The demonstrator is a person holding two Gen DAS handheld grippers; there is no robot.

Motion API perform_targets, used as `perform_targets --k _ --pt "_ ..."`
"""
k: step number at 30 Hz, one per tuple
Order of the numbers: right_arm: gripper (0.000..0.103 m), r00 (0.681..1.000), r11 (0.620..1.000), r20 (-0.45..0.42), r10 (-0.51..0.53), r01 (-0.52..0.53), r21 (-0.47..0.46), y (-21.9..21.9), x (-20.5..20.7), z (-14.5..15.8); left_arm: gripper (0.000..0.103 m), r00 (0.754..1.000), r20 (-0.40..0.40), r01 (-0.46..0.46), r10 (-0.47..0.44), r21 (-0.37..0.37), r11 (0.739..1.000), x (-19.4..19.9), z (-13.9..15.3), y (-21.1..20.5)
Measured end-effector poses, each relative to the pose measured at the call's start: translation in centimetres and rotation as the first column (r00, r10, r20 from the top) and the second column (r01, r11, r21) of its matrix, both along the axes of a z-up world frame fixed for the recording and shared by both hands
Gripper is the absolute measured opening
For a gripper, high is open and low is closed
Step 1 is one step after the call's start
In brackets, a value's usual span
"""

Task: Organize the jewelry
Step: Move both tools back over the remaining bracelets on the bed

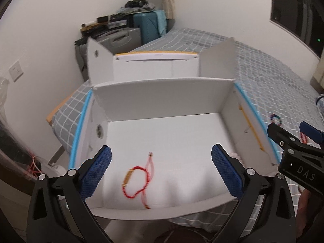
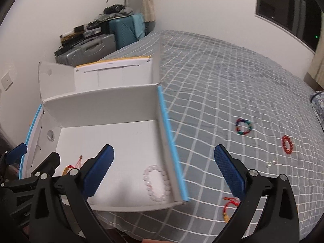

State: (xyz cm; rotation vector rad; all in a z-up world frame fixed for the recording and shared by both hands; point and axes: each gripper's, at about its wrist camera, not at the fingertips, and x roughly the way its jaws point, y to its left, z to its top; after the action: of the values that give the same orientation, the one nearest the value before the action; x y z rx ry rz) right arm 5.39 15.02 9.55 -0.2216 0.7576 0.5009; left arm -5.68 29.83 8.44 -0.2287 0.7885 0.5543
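A white cardboard box (image 1: 162, 93) (image 2: 105, 99) stands open on the bed. A red cord bracelet with a gold tube (image 1: 134, 179) (image 2: 69, 169) lies on its floor, between my open, empty left gripper's (image 1: 162, 172) fingers. A pale pink bead bracelet (image 2: 157, 183) lies in the box by its right wall. My right gripper (image 2: 164, 172) is open and empty, straddling that wall. On the bedspread lie a multicoloured bead bracelet (image 2: 244, 126) (image 1: 275, 119), a red bead bracelet (image 2: 287, 144), a small clear piece (image 2: 271, 163) and a red cord bracelet (image 2: 229, 204).
The grey checked bedspread (image 2: 222, 81) covers the bed to the right of the box. Suitcases (image 2: 97, 44) with clutter stand in the far corner by the wall. The box's lid flaps (image 1: 218, 60) stand up behind it.
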Motion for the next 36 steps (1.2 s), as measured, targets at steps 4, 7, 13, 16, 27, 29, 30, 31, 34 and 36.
perform_targets --k 4,7,13,16,27,29,30,31,34,36 --pt "0.095 0.999 0.999 0.014 -0.049 0.048 0.013 -3.2 0.5 0.8 0.097 0.998 0.027 0.053 -0.054 0.008 0.999 0.9 0.8 -2.7" --pt "0.095 0.995 0.996 0.026 -0.092 0.091 0.02 -6.2 0.9 1.3 0.097 0.994 0.037 0.1 -0.1 0.014 0.995 1.9 1.2 -5.1" --pt "0.095 0.981 0.982 0.042 -0.191 0.19 0.016 -13.2 1.7 1.6 0.097 0.975 0.054 0.215 -0.216 0.023 0.976 4.4 1.5 -10.6" --pt "0.095 0.968 0.969 0.041 -0.248 0.247 0.015 -16.9 2.0 1.2 0.097 0.961 0.058 0.27 -0.271 0.016 0.963 5.5 1.2 -13.3" --pt "0.095 0.909 0.91 -0.015 -0.416 0.415 -0.011 -29.7 3.7 -3.8 0.097 0.892 0.031 0.452 -0.452 -0.018 0.892 9.9 -2.7 -23.1" --pt "0.095 0.897 0.898 -0.04 -0.44 0.439 -0.017 -31.4 4.1 -5.2 0.097 0.881 0.018 0.473 -0.472 -0.029 0.881 10.5 -3.7 -24.3" --pt "0.095 0.893 0.895 -0.048 -0.447 0.446 -0.02 -32.1 4.2 -5.8 0.097 0.876 0.01 0.482 -0.482 -0.033 0.876 10.8 -4.2 -24.8" --pt "0.095 0.888 0.89 -0.055 -0.456 0.455 -0.021 -32.9 4.3 -6.5 0.097 0.871 0.006 0.491 -0.491 -0.036 0.87 11.1 -4.7 -25.3" --pt "0.095 0.874 0.878 -0.08 -0.479 0.479 -0.012 -34.8 4.6 -8.1 0.097 0.863 -0.008 0.504 -0.505 -0.051 0.862 11.8 -6.2 -26.3" --pt "0.095 0.867 0.872 -0.098 -0.488 0.489 -0.012 -35.7 5.0 -9.2 0.097 0.859 -0.016 0.511 -0.513 -0.055 0.858 12.0 -7.0 -26.7"
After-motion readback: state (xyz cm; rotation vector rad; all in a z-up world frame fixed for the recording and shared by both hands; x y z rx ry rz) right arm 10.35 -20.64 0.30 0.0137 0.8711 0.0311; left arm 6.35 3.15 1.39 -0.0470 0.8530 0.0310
